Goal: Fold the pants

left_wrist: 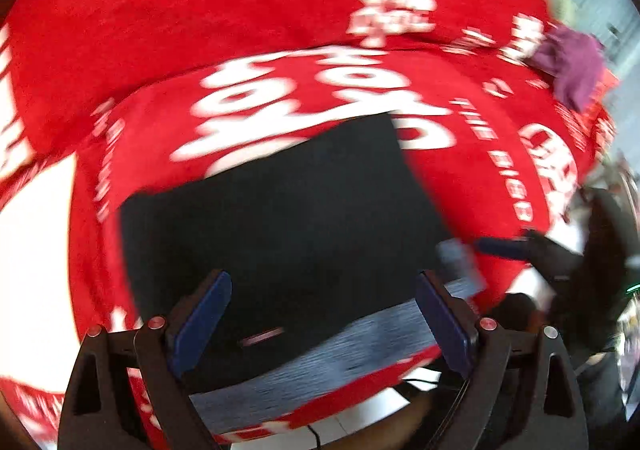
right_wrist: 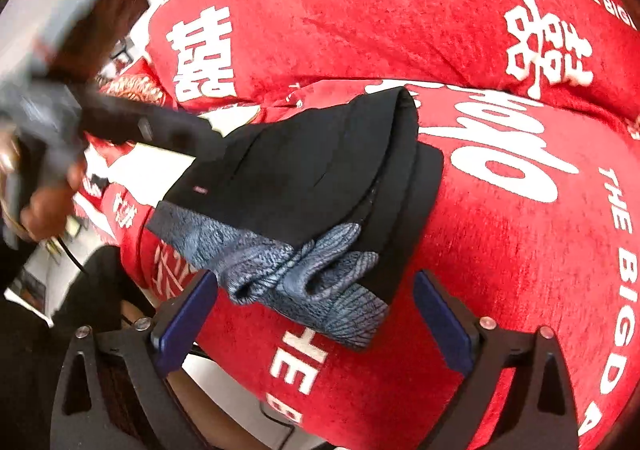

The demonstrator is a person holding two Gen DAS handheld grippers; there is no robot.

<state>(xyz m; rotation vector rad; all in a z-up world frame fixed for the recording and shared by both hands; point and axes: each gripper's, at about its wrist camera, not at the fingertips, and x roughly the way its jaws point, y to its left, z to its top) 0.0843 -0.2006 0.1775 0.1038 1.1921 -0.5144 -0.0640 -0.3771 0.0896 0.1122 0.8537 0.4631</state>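
Note:
The black pants [right_wrist: 320, 170] with a grey-blue knit waistband [right_wrist: 304, 278] lie folded into a compact stack on the red bedspread [right_wrist: 500, 250]. In the left wrist view the pants [left_wrist: 280, 218] show as a black rectangle with the waistband [left_wrist: 320, 362] at the near edge. My left gripper [left_wrist: 324, 306] is open, its blue pads either side of the near edge, holding nothing. My right gripper [right_wrist: 316, 314] is open just in front of the waistband, empty. The left gripper [right_wrist: 120, 118] shows blurred at the left in the right wrist view.
The red bedspread with white lettering [left_wrist: 320, 98] covers the bed. A purple cloth [left_wrist: 572, 62] lies at the far right. White floor [left_wrist: 32, 250] shows past the bed's edge at the left. The right gripper [left_wrist: 520, 246] appears blurred at the right.

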